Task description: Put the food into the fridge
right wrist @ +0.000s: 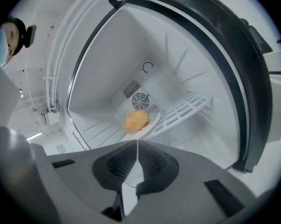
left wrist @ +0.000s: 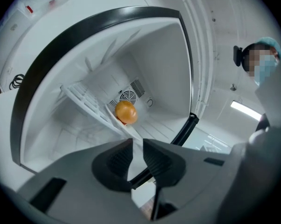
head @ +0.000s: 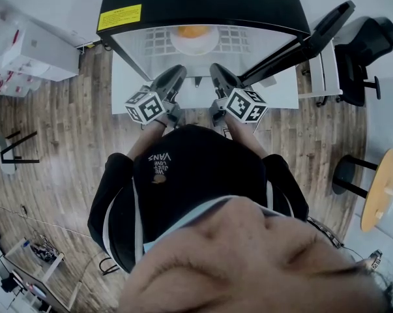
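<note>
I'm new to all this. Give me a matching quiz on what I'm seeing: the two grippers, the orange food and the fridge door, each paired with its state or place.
1. left gripper
2. right gripper
3. orange food
4. fridge door

A. swung open
B. jaws together, empty
C. on a white plate on the wire shelf
D. jaws slightly apart, empty

Pairs: 1-D, 2-B, 3-C, 4-A
</note>
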The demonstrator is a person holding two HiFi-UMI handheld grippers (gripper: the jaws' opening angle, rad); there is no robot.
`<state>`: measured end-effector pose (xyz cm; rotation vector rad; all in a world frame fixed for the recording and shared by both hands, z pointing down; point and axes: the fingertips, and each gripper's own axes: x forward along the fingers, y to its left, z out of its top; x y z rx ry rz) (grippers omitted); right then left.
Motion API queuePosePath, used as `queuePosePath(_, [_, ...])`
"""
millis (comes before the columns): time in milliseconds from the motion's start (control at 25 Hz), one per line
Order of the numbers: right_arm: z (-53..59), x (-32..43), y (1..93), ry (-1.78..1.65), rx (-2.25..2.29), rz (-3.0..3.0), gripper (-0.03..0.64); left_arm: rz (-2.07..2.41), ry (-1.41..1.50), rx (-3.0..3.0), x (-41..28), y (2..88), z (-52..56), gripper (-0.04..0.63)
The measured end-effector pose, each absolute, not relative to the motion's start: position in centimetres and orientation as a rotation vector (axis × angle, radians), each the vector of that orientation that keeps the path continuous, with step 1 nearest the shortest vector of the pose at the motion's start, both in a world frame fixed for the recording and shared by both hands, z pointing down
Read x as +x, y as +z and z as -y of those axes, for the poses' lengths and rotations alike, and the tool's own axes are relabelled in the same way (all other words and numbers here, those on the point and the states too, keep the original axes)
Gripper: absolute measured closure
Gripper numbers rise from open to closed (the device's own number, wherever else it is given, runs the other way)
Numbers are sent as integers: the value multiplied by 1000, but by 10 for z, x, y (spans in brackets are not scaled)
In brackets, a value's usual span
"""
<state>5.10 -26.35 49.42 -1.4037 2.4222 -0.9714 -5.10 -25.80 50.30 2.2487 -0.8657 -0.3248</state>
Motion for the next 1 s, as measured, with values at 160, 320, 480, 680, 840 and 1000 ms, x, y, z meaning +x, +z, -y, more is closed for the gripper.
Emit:
queuePosePath(160, [254,46,494,-957,-1411,-2427,598,874,-302,2277,-56,503,249,538])
queuePosePath(320, [247,42,494,-939,-1432,-2418,598,868,-278,2307,-62,503,242,538])
queuePosePath(480, [240,36,495,-930,-1457,-2397,598,840,-257,2339,-66,501,236,538])
queuePosePath(680, [232,28,498,-922,-1496,-2366,598,798,-233,2365,-74,502,230,538])
queuePosePath(840, [228,22,499,-914,-1525,-2338,598,765,-221,2382,-80,505,228,538])
queuePosePath(1000, [223,19,503,-907,-1554,-2314,598,738,-211,2390,-84,509,227,537])
